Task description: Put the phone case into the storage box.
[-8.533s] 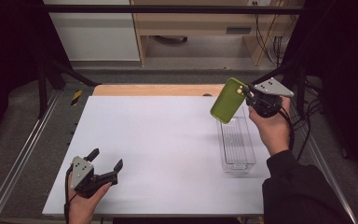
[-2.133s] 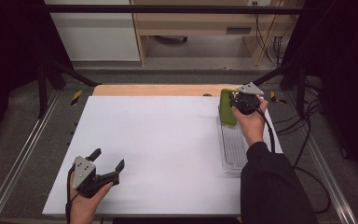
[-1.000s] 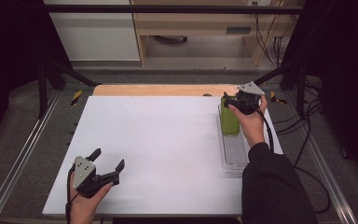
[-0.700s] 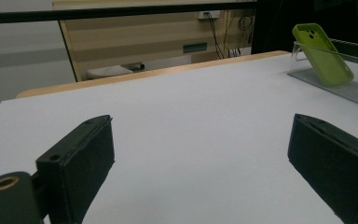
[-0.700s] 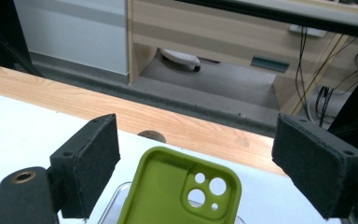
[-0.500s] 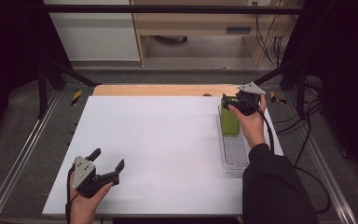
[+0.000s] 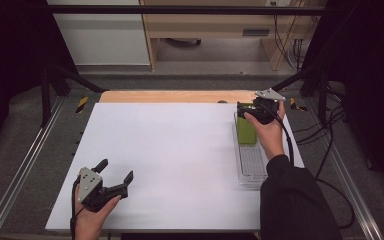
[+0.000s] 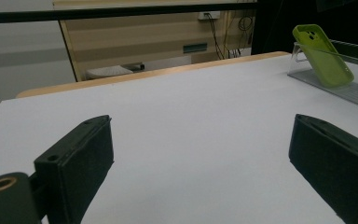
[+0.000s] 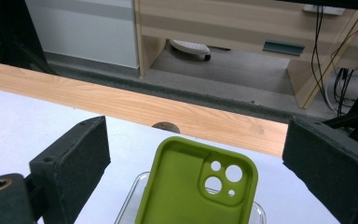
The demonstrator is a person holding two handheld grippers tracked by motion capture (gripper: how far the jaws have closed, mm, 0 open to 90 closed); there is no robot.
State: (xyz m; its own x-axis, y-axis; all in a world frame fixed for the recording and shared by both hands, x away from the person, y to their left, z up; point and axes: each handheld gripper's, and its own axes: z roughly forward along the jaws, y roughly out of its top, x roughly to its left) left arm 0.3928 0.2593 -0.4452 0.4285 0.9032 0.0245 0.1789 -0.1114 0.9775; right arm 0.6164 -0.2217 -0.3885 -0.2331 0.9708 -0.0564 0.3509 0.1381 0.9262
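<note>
Near the table's front edge, the left gripper (image 7: 114, 176) rests on the white table (image 7: 175, 150), jaws spread and empty. Farther back, the right gripper (image 7: 246, 107) has just been opening; the green phone case (image 9: 198, 191) stands between its wide jaws, untouched, leaning in the clear tray (image 7: 252, 162), the hand (image 7: 270, 132) reaching forward over it.

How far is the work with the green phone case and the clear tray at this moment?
Done: the green phone case stands in the clear tray, leaning on its far end wall. In hand: the right claw has just been opening its jaws; they stand apart from the case, which sits between them unpressed. Left, probably: to draw the right claw away. The left claw is open, low over the white table, with nothing between its jaws.
</note>
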